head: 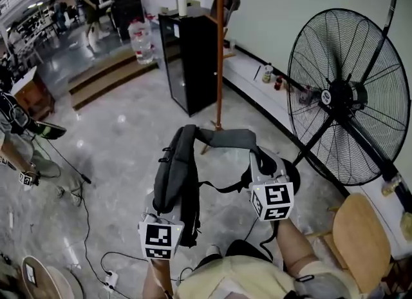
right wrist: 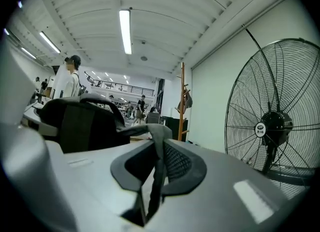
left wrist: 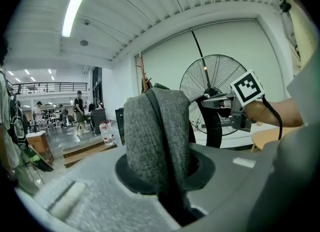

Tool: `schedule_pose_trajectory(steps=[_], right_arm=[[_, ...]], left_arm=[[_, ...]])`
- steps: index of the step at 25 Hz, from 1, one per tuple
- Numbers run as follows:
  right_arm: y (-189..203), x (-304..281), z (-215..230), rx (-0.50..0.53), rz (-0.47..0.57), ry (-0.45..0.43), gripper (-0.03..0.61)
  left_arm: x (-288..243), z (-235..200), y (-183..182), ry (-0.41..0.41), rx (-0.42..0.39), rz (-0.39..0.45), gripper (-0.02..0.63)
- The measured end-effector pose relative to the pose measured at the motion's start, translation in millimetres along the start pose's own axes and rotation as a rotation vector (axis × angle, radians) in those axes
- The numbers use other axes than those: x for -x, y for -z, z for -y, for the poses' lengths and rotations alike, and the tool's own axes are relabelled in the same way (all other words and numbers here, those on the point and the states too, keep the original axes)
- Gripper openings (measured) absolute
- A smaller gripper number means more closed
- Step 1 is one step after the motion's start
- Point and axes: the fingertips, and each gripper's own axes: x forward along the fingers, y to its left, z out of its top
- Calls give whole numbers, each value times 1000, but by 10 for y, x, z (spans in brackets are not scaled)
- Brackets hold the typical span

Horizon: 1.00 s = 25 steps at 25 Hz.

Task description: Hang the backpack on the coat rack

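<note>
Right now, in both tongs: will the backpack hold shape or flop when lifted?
Probably floppy: the backpack drapes limply over the left tongs. Its thin strap, pinched in the right tongs, bends freely, so it may swing.

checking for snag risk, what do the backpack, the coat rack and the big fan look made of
Backpack: grey woven fabric, matte; a flecked weave shows up close.
Coat rack: likely wood; orange-brown pole with pegs.
Fan: probably black painted metal; thin wire grille.
</note>
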Motion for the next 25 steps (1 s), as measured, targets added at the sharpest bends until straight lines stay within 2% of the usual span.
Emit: schedule_pose_trajectory(steps=[6,11,17,22,25], right_arm=[[69,-461,176,4,17,-28,35],[-64,-884,328,-12,61,-71,35],[-240,-1150,555,-11,143,-90,35],[-477,-1634,1056,-17,199,-110,34],[-541,-1794,1229,-23,225,-119,34]], left_arm=[[-392,-136,-8,-49,-19,-7,64],[-715,-260,-144,-95,-35,-25,64],[-915,-253,-344,-146,-54,19,64],[-1462,-216,-740,-185,-89,31,64],[-1638,-170,-850,-211,-99,39,64]])
